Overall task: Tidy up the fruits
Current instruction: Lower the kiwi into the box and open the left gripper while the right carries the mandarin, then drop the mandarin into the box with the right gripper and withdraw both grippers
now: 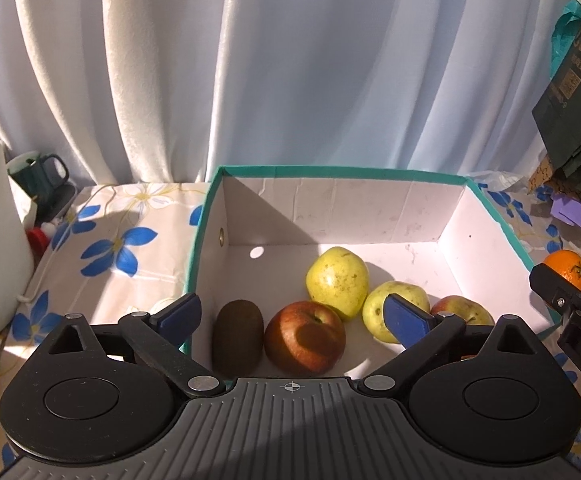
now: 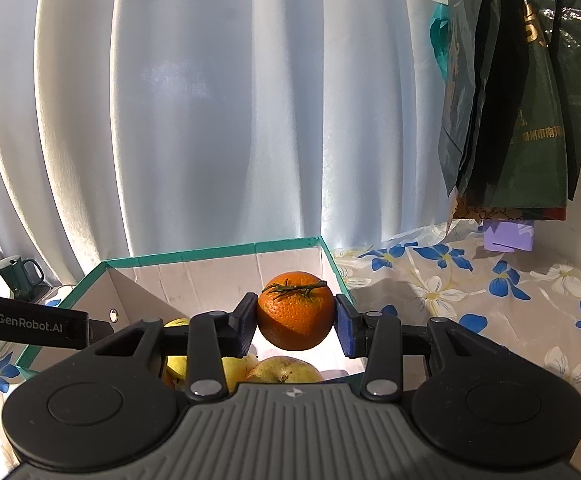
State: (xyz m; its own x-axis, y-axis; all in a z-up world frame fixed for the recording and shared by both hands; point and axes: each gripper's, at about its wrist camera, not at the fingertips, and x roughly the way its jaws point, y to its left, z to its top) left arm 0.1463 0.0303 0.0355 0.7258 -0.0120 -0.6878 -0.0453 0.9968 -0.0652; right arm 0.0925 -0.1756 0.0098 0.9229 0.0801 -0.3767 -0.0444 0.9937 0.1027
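Right tongs point(image 2: 295, 322) clamped on orange point(image 2: 295, 312), held above box point(image 2: 210, 254) near its right wall; drop is straight down. Left tongs point(image 1: 292, 314) spread wide, holding nothing.

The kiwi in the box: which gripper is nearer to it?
Left. The left gripper hangs open just above the kiwi; the right gripper holds the orange over the box's right side.

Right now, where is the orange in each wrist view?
Left wrist: the orange sits at the far right edge, behind the right gripper, beyond the box's right wall.
Right wrist: the orange is at centre, clamped between the pads, above the box.
Shared landmark: the teal-rimmed box.
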